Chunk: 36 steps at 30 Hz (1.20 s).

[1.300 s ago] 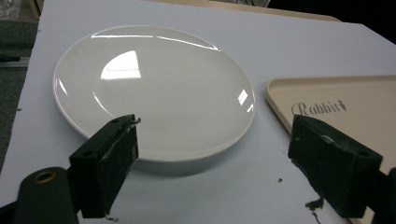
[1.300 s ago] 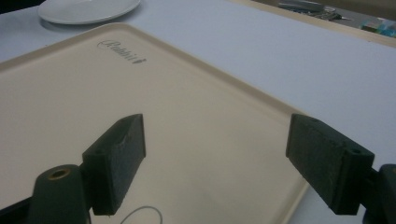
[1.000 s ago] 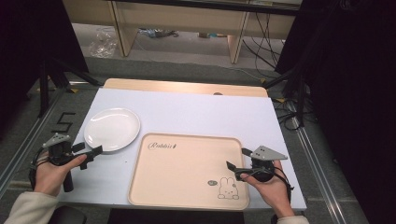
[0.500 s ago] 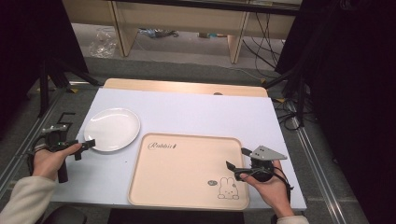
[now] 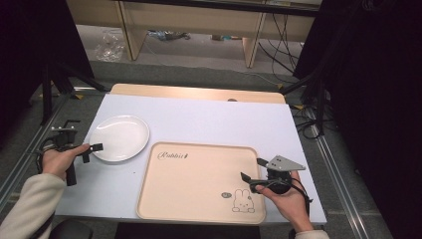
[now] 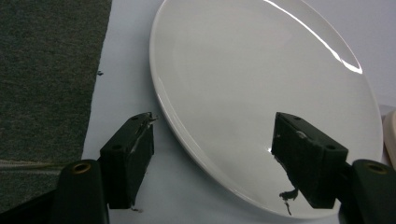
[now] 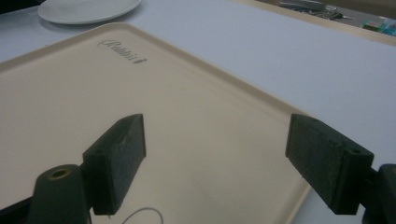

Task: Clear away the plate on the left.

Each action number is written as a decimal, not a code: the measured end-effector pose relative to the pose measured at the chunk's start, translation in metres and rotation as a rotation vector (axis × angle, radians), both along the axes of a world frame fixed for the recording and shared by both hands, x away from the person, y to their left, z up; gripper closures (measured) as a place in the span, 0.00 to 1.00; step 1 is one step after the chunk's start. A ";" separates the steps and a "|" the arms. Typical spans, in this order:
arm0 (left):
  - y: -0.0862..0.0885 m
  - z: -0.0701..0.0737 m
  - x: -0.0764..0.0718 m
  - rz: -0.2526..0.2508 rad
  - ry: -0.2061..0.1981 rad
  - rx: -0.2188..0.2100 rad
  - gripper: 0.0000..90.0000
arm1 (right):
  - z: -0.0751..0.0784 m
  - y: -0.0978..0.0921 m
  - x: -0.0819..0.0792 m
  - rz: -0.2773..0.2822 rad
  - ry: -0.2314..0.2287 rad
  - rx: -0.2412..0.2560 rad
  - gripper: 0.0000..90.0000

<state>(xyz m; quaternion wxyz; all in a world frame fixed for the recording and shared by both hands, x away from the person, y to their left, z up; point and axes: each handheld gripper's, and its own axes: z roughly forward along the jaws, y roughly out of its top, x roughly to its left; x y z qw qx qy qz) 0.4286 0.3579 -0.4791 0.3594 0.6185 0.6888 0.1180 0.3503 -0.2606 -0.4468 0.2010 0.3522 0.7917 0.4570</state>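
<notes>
At the table's left edge, your left gripper [image 5: 89, 151] has its jaws spread wide, straddling the near-left rim of the one white plate [image 5: 121, 137] without closing on it. Just right of the plate lies one beige tray [image 5: 199, 179] with a rabbit drawing. Your right gripper [image 5: 251, 169] hovers wide open over the tray's near-right corner, holding nothing.

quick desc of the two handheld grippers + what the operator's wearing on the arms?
Both grippers are black with blocky black jaw pads. The right gripper carries a grey three-cornered plate on top and a black cable; the left gripper has a black frame. The sleeve is light beige.
</notes>
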 end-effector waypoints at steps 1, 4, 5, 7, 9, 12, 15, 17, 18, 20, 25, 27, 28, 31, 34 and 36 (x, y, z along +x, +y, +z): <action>0.000 -0.001 0.001 0.011 -0.002 -0.009 0.34 | 0.000 0.000 0.000 0.002 -0.006 -0.005 0.23; 0.001 -0.002 0.003 0.019 0.006 -0.017 0.36 | 0.000 0.000 0.000 0.002 -0.006 -0.005 0.23; 0.003 -0.002 0.003 0.010 0.019 -0.011 0.36 | 0.000 0.000 0.000 0.002 0.001 -0.001 0.23; 0.003 -0.003 0.004 0.027 0.018 -0.021 0.36 | 0.000 0.000 0.000 0.001 0.000 0.000 0.23; 0.004 -0.004 0.005 0.032 0.028 -0.031 0.37 | 0.000 0.000 0.000 0.003 -0.006 -0.005 0.23; 0.004 -0.004 0.006 0.035 0.033 -0.040 0.41 | 0.000 0.000 0.000 0.004 -0.004 -0.005 0.23; 0.004 -0.005 0.008 0.042 0.043 -0.058 0.41 | -0.001 0.000 0.001 0.003 -0.005 -0.007 0.23; 0.004 -0.005 0.008 0.046 0.050 -0.064 0.44 | -0.001 0.000 0.001 0.003 -0.004 -0.006 0.23; 0.005 -0.005 0.009 0.047 0.059 -0.059 0.45 | -0.001 0.000 0.001 0.003 -0.005 -0.006 0.23; 0.006 -0.006 0.010 0.059 0.063 -0.072 0.46 | 0.000 0.000 0.001 0.005 -0.004 -0.004 0.23; 0.007 -0.007 0.012 0.086 0.057 -0.102 0.48 | -0.001 0.000 0.001 0.005 -0.002 -0.003 0.23; 0.007 -0.007 0.013 0.090 0.066 -0.109 0.50 | -0.001 0.000 0.001 0.006 -0.002 -0.003 0.24; 0.008 -0.007 0.013 0.091 0.068 -0.109 0.50 | -0.001 0.000 0.001 0.006 -0.002 -0.003 0.24; 0.009 -0.008 0.015 0.098 0.068 -0.125 0.52 | -0.001 0.000 0.001 0.007 -0.001 -0.005 0.24; 0.012 -0.007 0.016 0.083 0.090 -0.120 0.55 | -0.001 0.000 0.001 0.007 -0.003 -0.006 0.24; 0.013 -0.008 0.017 0.086 0.094 -0.129 0.56 | -0.001 0.000 0.001 0.007 -0.003 -0.006 0.24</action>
